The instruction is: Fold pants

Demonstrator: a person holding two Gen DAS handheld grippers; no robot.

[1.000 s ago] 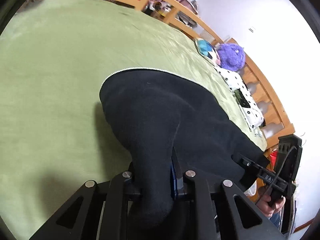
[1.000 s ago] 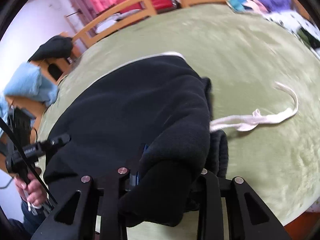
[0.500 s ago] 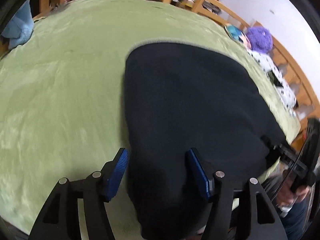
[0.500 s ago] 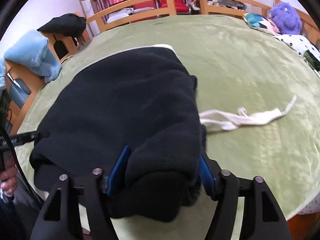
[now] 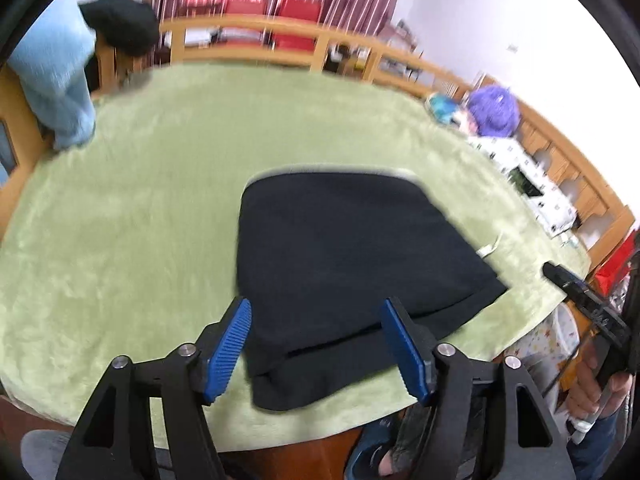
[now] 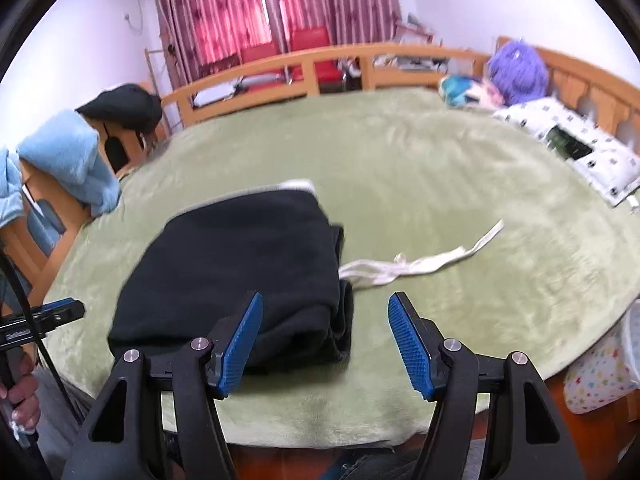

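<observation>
The black pants (image 5: 344,256) lie folded in a compact stack on the green blanket (image 5: 132,216) near the bed's front edge. They also show in the right wrist view (image 6: 244,264), with a white drawstring (image 6: 416,266) trailing out to the right. My left gripper (image 5: 316,344) is open and empty, held just short of the stack's near edge. My right gripper (image 6: 326,340) is open and empty, held off the stack's right corner. The right gripper also shows at the right of the left wrist view (image 5: 588,308).
A wooden bed rail (image 6: 304,68) runs along the far side. A purple plush (image 6: 518,72), a patterned pillow (image 6: 576,148) and a teal item (image 6: 460,90) lie at the back right. Light blue cloth (image 6: 68,156) and a dark garment (image 6: 120,106) hang at the left.
Both grippers were shut on the pants' edge a second ago. They opened, let the fabric drop onto the stack, and pulled back and up from it.
</observation>
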